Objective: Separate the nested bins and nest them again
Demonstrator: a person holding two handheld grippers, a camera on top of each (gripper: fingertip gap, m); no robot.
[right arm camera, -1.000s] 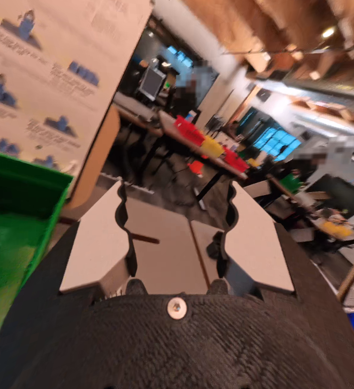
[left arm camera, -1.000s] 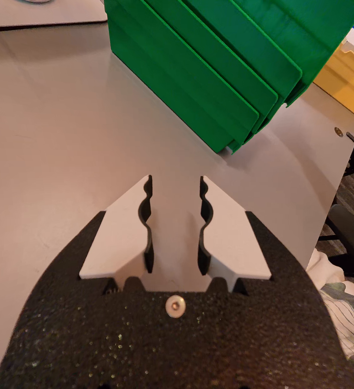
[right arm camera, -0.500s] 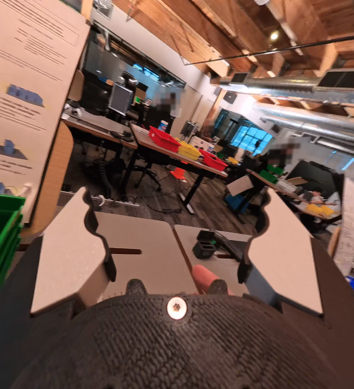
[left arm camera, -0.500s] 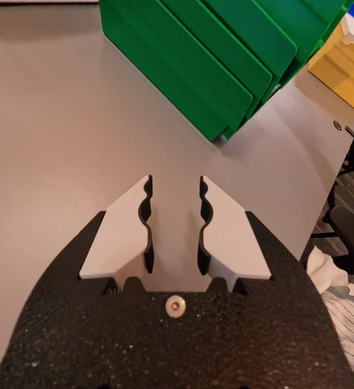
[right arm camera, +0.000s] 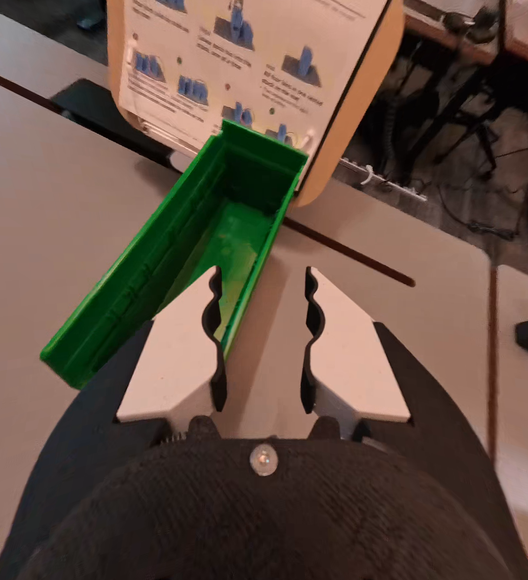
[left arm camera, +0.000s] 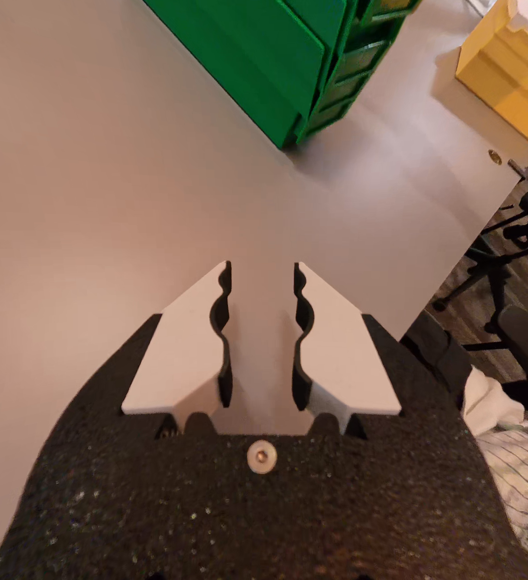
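A stack of nested green bins (left arm camera: 275, 62) stands on the grey table at the top of the left wrist view, seen from its side. My left gripper (left arm camera: 262, 266) is open and empty, above bare table, well short of the stack. In the right wrist view the green bins (right arm camera: 174, 266) show from above, with the long empty inside of the top bin. My right gripper (right arm camera: 262, 273) is open and empty. Its left finger (right arm camera: 177, 345) hangs over the bin's inside and its right finger over the table, so the bin's right wall lies in the gap.
A yellow bin stack (left arm camera: 507, 72) sits at the table's right edge, by office chairs (left arm camera: 507, 251) and cloth (left arm camera: 507, 439). An upright board with a printed sheet (right arm camera: 240, 62) stands just behind the green bins. A dark slot (right arm camera: 350, 251) crosses the table (right arm camera: 52, 204).
My right gripper swung down from facing the room to over the green bins and narrowed from its widest. My left gripper drew back and turned, so the bins moved up and right in view.
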